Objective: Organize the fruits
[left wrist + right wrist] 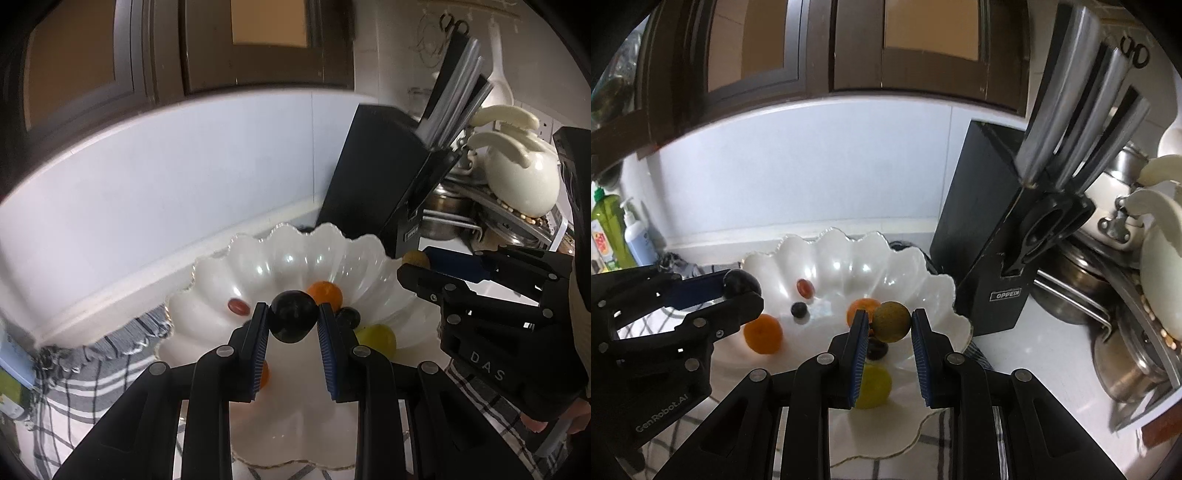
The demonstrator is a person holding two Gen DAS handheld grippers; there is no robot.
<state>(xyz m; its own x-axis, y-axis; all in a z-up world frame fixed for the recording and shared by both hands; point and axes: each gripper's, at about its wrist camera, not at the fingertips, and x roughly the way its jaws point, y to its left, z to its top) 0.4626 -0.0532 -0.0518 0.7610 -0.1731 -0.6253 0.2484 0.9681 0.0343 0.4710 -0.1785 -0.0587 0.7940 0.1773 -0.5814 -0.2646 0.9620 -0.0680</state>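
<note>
The left gripper (292, 320) squeezes a round, shiny black plum (293, 316) above the wavy white glass bowl (258, 266). The right gripper (889, 322) pinches a round, bumpy yellow-brown fruit (891, 320) over the same bowl.

Counts of objects on the kitchen counter.
One bowl (934, 291); two grippers, left (293, 325) and right (889, 325); two oranges (763, 334) (862, 308); one black plum (293, 321); one brown-green fruit (892, 320); one yellow-green fruit (873, 386); one red date (805, 288); one knife block (979, 229) with three steel handles.
</note>
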